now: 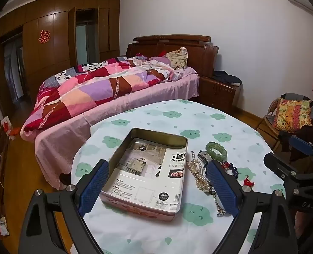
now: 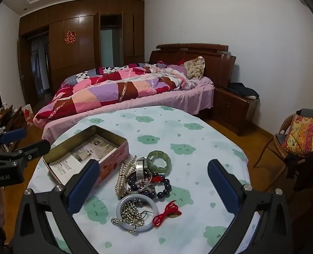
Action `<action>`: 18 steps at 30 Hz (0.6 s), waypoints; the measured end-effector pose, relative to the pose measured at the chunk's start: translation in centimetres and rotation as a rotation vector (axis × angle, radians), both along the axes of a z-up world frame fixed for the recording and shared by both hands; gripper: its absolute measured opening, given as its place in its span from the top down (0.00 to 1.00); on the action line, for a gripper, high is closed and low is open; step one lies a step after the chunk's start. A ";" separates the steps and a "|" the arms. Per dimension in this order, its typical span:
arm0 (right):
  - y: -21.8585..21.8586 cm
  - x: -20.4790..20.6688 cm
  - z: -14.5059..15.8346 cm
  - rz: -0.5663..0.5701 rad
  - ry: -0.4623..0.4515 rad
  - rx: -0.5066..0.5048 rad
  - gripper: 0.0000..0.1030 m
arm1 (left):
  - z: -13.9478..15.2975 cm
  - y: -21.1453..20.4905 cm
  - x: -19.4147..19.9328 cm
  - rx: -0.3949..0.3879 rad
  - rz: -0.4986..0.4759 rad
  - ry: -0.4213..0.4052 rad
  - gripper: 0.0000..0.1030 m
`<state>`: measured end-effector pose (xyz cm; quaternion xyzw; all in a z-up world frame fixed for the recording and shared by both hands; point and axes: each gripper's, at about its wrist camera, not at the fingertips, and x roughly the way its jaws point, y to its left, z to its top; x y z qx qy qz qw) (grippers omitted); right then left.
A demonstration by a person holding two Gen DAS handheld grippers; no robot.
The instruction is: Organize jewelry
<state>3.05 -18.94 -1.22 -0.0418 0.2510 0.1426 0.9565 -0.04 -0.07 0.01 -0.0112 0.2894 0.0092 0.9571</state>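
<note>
I am holding both my claws, the left gripper (image 1: 157, 187) and right gripper (image 2: 154, 187), spread apart and empty over one open tin (image 1: 150, 169) and, just beside it, one jewelry pile (image 2: 143, 182) with one green bangle (image 2: 158, 159), while reading "GenRobot.AI" on the left one.

A heap of jewelry (image 2: 143, 182), perhaps bracelets, pearls and a watch, lies beside the open tin (image 2: 112, 136).

The tin box (image 2: 88, 154) flanks the jewelry pile (image 2: 143, 182) on the left, almost touching it. Bare tablecloth (image 2: 198, 148) lies open right and behind the pile.
</note>
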 end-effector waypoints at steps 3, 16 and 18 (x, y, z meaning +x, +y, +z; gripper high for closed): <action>-0.2 0.1 -0.1 -0.001 0.005 -0.007 0.00 | 0.0 -0.2 -0.1 0.011 0.003 -0.008 0.09; -0.4 0.2 -0.6 -0.005 0.018 0.010 0.00 | -0.7 0.3 0.3 0.005 0.011 0.001 0.09; -0.4 0.2 -0.5 -0.008 0.017 0.012 0.00 | -0.8 0.5 0.3 0.008 0.020 0.000 0.09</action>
